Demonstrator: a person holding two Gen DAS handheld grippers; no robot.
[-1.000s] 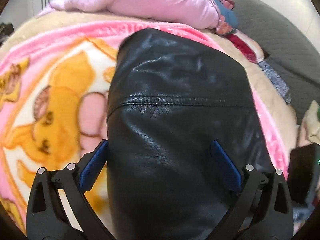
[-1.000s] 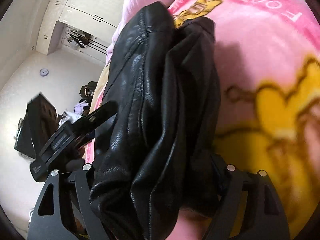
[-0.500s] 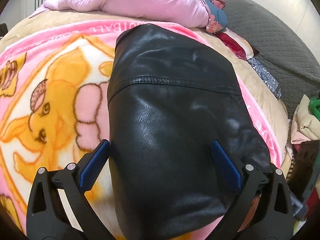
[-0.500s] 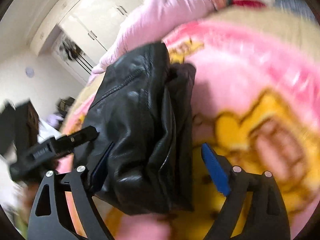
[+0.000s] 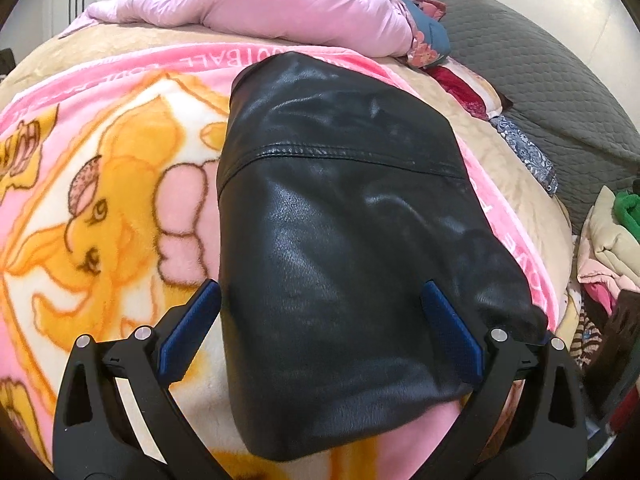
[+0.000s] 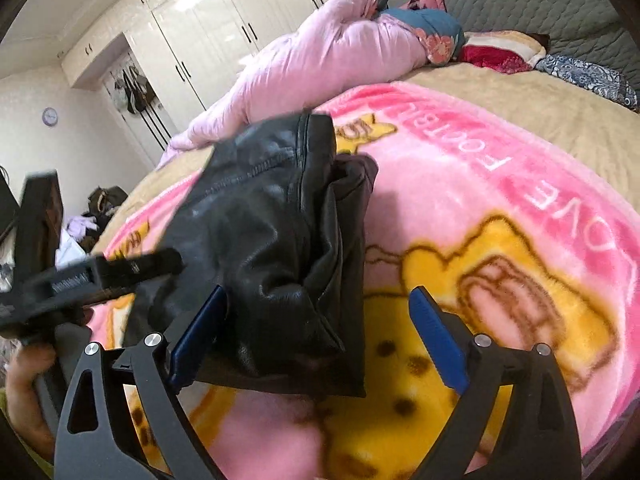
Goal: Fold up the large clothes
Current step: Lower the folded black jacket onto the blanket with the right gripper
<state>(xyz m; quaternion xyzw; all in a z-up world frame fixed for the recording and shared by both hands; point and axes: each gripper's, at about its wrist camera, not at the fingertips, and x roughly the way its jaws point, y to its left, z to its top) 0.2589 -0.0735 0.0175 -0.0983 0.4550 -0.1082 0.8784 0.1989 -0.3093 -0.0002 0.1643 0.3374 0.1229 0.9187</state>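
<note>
A black leather jacket [image 5: 344, 240] lies folded into a compact rectangle on a pink cartoon blanket [image 5: 100, 200]. My left gripper [image 5: 320, 316] is open and empty, its blue pads on either side of the jacket's near end, above it. In the right wrist view the jacket [image 6: 276, 248] shows from its side, with stacked folded layers. My right gripper [image 6: 316, 320] is open and empty at the jacket's near corner. The left gripper [image 6: 100, 276] shows at the left edge, held by a hand.
A pink quilt [image 5: 260, 4] lies bundled at the far side of the bed, with a grey headboard [image 5: 540, 72] behind. Folded clothes [image 5: 612, 240] pile at the right. White wardrobes [image 6: 224, 28] stand beyond the bed.
Both grippers have pulled back from the jacket. The right gripper opened and let go of the jacket's edge, which now lies flat on the blanket.
</note>
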